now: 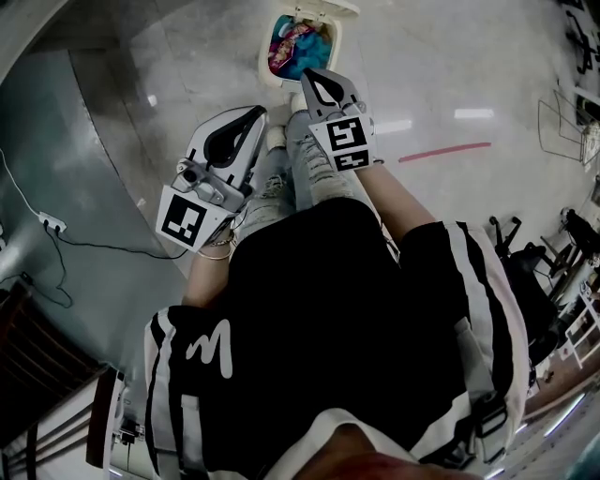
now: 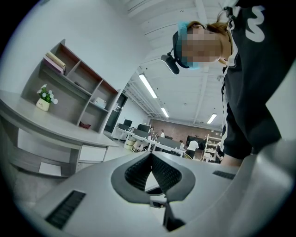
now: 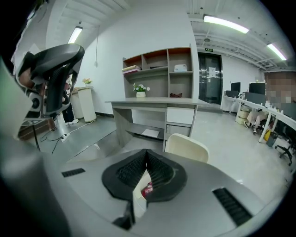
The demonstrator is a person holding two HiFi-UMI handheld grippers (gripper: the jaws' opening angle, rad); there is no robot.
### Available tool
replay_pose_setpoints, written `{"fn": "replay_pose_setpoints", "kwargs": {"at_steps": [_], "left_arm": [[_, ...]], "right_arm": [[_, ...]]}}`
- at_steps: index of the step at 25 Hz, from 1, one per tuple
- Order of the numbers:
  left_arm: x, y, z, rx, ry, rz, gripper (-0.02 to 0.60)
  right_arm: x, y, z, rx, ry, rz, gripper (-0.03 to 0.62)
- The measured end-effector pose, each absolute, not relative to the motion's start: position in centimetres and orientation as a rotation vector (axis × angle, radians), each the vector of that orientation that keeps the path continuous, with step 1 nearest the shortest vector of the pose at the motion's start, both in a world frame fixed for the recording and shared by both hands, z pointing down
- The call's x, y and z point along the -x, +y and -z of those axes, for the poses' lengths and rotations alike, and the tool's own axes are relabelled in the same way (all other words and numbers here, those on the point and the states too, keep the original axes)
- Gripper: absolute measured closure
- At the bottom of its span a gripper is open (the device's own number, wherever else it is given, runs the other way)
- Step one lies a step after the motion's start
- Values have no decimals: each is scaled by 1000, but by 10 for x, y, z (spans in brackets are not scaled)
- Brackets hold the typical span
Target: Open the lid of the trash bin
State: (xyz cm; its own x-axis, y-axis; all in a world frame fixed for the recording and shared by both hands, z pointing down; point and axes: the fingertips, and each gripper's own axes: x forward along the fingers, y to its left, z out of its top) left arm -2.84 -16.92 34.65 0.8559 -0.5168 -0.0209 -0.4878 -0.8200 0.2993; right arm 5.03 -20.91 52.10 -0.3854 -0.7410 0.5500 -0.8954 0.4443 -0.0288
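A small white trash bin [image 1: 265,58] stands on the floor ahead of the person's feet. Its lid [image 1: 330,9] is tipped up and back, and colourful wrappers [image 1: 298,42] show inside. My right gripper [image 1: 306,73] is shut on nothing, its tip just at the bin's near rim. In the right gripper view the cream lid [image 3: 187,147] stands upright just beyond the closed jaw tips [image 3: 146,152]. My left gripper [image 1: 262,111] hangs lower left of the bin, apart from it and shut on nothing. In the left gripper view that gripper [image 2: 151,155] points up towards the room and the person.
A grey desk with shelves [image 3: 157,99] stands behind the bin. A power strip and cable [image 1: 52,225] lie on the floor at left. A red tape line [image 1: 445,150] marks the floor at right. Chair bases [image 1: 553,253] crowd the right edge, a wooden chair [image 1: 37,375] the lower left.
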Motion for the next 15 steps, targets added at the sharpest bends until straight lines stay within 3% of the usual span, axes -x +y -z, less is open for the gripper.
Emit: {"fn": "replay_pose_setpoints", "kwargs": {"at_steps": [15], "left_arm": [[23, -161, -325, -2778, -749, 175, 577]], "right_arm": [[-61, -195, -452, -1450, -2327, -364, 583]]}}
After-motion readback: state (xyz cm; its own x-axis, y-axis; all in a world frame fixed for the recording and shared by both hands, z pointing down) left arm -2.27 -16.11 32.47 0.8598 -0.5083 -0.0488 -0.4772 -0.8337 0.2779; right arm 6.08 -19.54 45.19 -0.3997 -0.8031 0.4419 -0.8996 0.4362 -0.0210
